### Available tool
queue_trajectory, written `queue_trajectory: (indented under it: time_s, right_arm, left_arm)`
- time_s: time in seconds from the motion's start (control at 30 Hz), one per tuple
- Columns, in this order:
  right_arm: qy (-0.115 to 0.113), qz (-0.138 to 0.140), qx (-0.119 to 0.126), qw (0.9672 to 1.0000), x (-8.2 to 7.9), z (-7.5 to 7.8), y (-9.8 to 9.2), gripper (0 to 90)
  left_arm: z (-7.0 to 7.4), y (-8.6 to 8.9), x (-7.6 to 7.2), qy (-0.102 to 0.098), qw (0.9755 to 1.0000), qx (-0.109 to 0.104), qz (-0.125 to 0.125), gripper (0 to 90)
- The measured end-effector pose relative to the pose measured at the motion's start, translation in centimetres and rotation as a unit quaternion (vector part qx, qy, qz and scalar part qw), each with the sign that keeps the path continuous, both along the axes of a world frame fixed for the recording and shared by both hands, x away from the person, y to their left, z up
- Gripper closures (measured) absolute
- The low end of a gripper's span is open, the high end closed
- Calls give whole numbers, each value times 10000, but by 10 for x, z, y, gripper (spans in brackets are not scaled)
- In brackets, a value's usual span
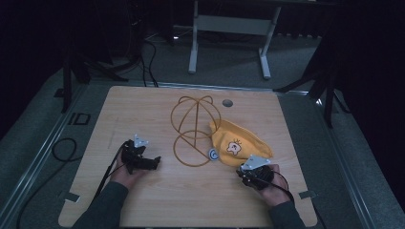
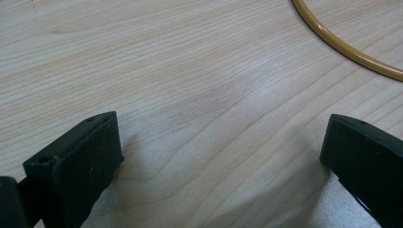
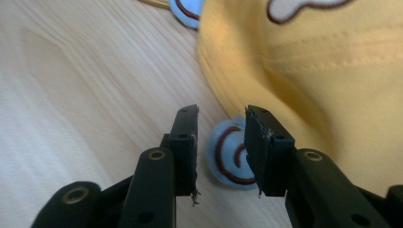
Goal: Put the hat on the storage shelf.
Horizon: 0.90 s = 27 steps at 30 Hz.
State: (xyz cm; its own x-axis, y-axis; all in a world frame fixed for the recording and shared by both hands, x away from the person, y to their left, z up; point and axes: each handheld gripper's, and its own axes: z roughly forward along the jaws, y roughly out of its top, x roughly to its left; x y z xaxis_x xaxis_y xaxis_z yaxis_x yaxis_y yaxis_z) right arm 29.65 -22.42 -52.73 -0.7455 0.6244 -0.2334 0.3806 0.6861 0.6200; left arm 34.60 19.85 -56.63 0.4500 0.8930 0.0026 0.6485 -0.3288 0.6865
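Yellow hat (image 1: pixel 239 143) flat beside wire frame (image 1: pixel 193 130)

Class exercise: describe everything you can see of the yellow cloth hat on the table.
The yellow hat looks like soft stitched fabric, lying slumped and flat on the wooden table, right of centre. It bears a white cartoon patch outlined in dark brown and small round pale-blue pieces with brown swirls at its edge. It lies against the wire frame. The right gripper hovers just above one blue piece.

Light wooden table (image 1: pixel 143 105) with rounded corners and a small grey grommet (image 1: pixel 228 102) near its far edge. Grey carpeted floor (image 1: pixel 229 57) around it. Behind, a white desk frame (image 1: pixel 229 24) on two legs. Black cables (image 1: pixel 64 150) trail left. Surroundings dark, dim overhead light.
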Motion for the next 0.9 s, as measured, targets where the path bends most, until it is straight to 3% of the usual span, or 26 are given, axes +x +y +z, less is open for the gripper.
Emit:
queue_trajectory:
  time_s: [0.3, 0.47, 0.53, 0.7, 0.9]
  right_arm:
    - [262, -104, -242, 9993, 11, -14, -4, 609]
    - [453, -156, -72, 9988, 21, -14, -6, 616]
    - [527, -175, -10, 9985, 25, -14, -9, 664]
    - [442, -171, -228, 9986, 29, -12, -6, 791]
    - [360, -171, -290, 9988, 35, -8, -2, 821]
  left_arm:
    - [0, 0, 0, 0, 10000, 0, 0, 1]
    - [0, 0, 0, -1, 10000, 1, -2, 1]
    - [0, 0, 0, -1, 10000, 1, -2, 1]
    - [0, 0, 0, -1, 10000, -1, 0, 1]
    - [0, 0, 0, 1, 10000, 2, -1, 1]
